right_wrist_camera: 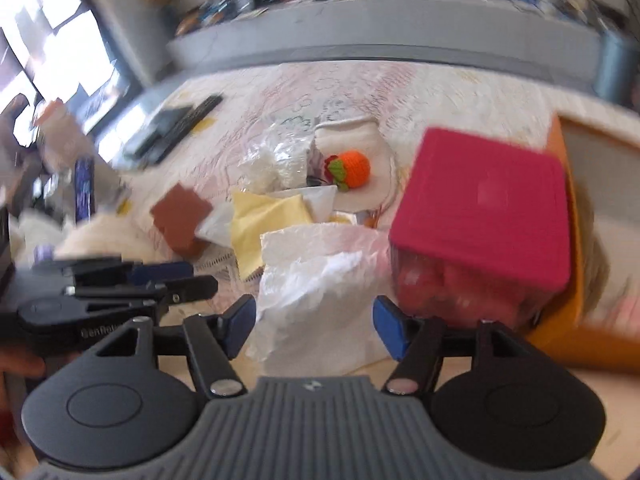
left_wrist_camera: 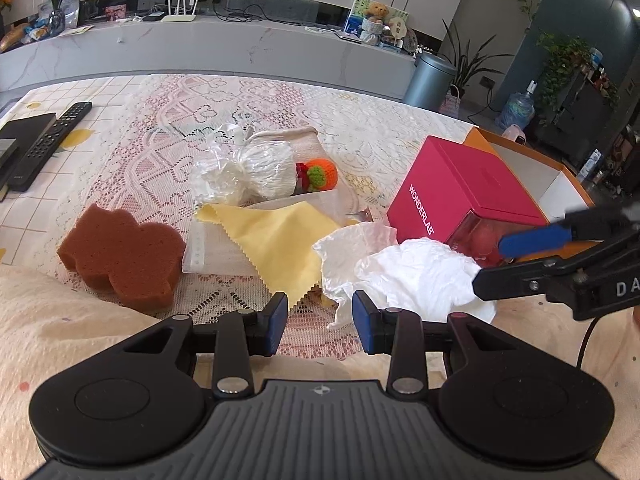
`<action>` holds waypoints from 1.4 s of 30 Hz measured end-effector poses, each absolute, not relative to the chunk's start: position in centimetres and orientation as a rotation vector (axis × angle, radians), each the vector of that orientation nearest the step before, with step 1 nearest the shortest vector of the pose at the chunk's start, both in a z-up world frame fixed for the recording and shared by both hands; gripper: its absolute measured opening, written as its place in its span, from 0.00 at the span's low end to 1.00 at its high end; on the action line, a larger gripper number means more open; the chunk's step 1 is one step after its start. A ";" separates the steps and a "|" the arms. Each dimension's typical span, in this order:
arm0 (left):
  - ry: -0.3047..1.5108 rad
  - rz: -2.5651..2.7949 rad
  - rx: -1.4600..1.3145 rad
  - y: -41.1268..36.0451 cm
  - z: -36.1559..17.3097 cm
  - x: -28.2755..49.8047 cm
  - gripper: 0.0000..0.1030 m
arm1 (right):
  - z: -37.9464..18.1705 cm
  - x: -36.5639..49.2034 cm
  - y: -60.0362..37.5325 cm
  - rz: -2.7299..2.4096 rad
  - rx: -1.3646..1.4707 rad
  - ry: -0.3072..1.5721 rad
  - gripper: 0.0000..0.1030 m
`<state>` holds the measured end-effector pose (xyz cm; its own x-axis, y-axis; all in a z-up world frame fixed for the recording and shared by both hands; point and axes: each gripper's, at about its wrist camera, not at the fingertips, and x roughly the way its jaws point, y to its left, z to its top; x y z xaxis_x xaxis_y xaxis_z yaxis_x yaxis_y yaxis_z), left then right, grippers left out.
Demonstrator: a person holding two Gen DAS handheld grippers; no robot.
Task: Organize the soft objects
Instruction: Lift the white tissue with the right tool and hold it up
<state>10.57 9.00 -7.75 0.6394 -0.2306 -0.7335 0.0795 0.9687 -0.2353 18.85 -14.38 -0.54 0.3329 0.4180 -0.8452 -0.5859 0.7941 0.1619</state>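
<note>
Right tongs point(right_wrist_camera: 314, 326) gape over the crumpled white tissue point(right_wrist_camera: 316, 280) lying loose near the front edge of the bench point(left_wrist_camera: 380, 128) beside the pink box point(right_wrist_camera: 484, 204), probably lining up a grab, while left tongs point(left_wrist_camera: 320, 320) hang half-open, empty, just short of it.

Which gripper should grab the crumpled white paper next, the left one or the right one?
Probably the right gripper: its open jaws already sit either side of the white paper. The left gripper only nears the paper's edge.
</note>
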 end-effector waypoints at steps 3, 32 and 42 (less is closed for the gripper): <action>0.855 -0.183 -0.176 9.1 -7.5 10.7 0.41 | 0.3 19.6 -13.0 0.787 -0.410 1.059 0.70; 0.903 -0.266 -0.183 10.7 -9.0 12.1 0.41 | -3.7 15.7 -8.5 1.487 -1.814 0.775 0.60; 0.901 -0.266 -0.198 10.8 -9.1 12.1 0.41 | -4.5 19.9 -3.9 1.377 -1.615 0.795 0.11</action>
